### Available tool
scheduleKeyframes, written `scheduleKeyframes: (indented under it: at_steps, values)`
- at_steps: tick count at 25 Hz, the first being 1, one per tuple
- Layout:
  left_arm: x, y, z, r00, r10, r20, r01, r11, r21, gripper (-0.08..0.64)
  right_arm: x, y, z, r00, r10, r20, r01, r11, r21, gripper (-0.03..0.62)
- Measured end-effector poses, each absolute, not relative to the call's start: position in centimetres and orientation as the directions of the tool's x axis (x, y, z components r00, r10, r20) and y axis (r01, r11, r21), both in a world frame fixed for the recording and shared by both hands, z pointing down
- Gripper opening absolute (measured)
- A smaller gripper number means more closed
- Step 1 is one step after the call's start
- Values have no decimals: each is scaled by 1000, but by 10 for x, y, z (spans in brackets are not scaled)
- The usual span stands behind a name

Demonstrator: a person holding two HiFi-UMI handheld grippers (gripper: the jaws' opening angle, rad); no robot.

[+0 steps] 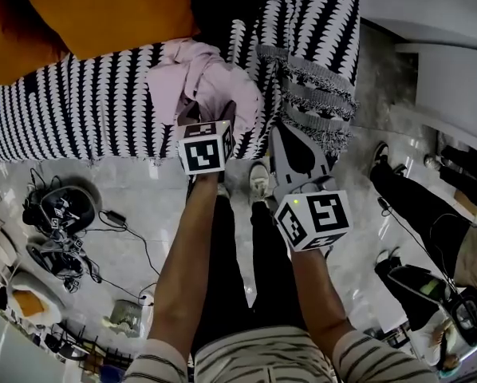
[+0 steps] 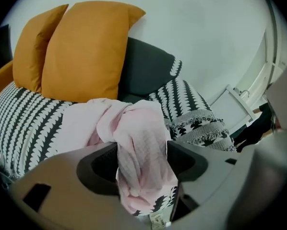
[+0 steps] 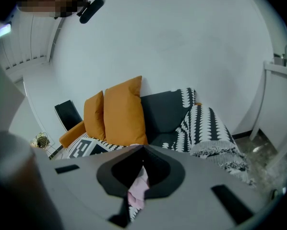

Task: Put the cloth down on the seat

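Two tongs above a sofa, one set standing loose around a pink cloth

Largest is the sofa seat under its black-and-white patterned cover, across the upper left of the head view, with two orange cushions leaning at its back. The pink cloth lies bunched on the seat near the upper middle of that view, one fold hanging over the front edge. The left gripper points down at it with its jaws wide apart, and the hanging fold fills the gap between them. The right gripper, lower and to the right in the head view, has its jaws closed together with nothing in them.
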State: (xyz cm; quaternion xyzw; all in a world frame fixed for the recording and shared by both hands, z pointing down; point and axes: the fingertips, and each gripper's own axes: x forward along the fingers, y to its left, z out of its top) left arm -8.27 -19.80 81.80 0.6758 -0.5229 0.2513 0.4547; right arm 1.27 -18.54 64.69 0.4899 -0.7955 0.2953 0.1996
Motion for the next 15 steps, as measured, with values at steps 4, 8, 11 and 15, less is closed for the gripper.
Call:
scheduleKeyframes:
  at_steps: [4,8,11,15]
  values:
    - [-89,-193,811,280,-497,821,-953,-39,301,290,12,-184,644,-442,-664,603,-896,352,-270,14]
    - [-98,-190,787,221,-543,810,-973,-73,217,290,12,-183,639,-436,-664,607,-899,356,-257,14]
    - [-101,-189,773,214,-575,790,-975,-80,206,290,13,-183,641,-435,-668,604,-900,349,-261,14]
    - [-105,-184,751,206,-620,757,-976,-72,207,287,11,-181,635,-441,-675,591,-897,354,-265,14]
